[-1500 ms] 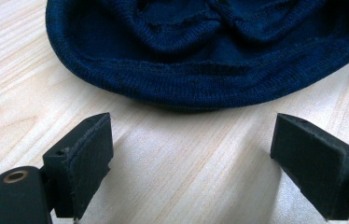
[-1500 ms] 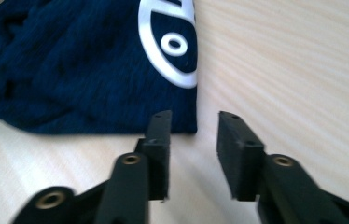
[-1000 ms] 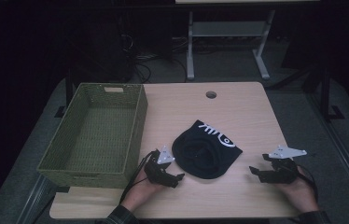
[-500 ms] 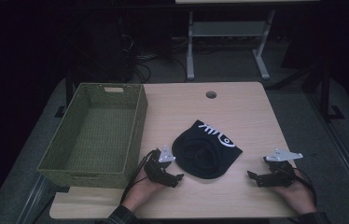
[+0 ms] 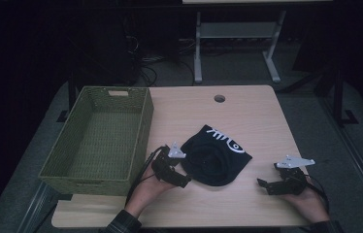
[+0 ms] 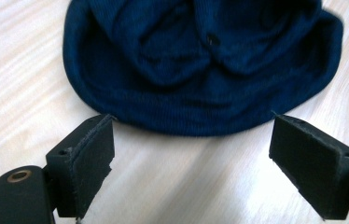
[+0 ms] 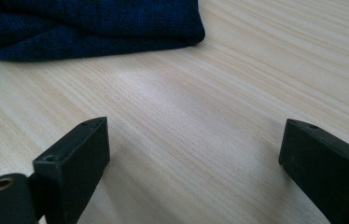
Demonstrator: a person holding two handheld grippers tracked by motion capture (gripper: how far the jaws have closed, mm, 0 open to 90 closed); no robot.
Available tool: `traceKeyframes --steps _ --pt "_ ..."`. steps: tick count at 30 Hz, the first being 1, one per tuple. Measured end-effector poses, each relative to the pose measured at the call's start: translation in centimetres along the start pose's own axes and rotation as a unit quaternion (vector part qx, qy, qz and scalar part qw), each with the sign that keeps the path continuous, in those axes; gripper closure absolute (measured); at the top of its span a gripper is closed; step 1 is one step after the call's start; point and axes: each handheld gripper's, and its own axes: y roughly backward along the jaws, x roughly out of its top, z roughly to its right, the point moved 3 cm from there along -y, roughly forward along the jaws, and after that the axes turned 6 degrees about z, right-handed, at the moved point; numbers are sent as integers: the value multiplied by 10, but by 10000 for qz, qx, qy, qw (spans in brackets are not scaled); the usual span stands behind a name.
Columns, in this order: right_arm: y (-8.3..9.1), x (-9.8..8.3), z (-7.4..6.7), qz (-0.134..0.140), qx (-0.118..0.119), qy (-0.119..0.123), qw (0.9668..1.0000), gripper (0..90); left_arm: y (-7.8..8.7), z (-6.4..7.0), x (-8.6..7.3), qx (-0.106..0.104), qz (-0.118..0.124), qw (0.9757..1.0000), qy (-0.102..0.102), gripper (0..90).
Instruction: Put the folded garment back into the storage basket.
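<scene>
**Hat lying flat between two open claws**

Hat [image 5: 216, 158], dark blue knit with a white pattern on its far part, is lying flat on the wooden bench [image 5: 247, 111], a little toward the near edge and just right of the green woven basket [image 5: 97, 141]. The left claw [image 5: 182, 179] is sitting just beside the hat's near-left rim with its jaws standing apart; in the left gripper view [image 6: 191, 154] the rim is lying just beyond the fingertips, with no pad pressing on it. The right claw [image 5: 263, 185] is resting near the bench's front right corner, well apart from the hat. Its jaws have just been opening and are now standing wide [image 7: 191, 163], with bare wood between them.
</scene>
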Motion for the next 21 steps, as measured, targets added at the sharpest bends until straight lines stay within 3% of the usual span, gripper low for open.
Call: traceKeyframes --steps 3,8,14,21 --pt "0 0 0 0 1 2 10000 83 0 1 12 -47 3 10000 29 136" --pt "0 0 0 -1 -2 -1 10000 83 -8 5 28 -184 -208 9996 -69 144" --pt "0 0 0 0 -2 0 10000 83 -26 11 38 -349 -531 9977 -232 158" --pt "0 0 0 0 0 -1 10000 83 -43 12 46 -441 -729 9960 -282 182"
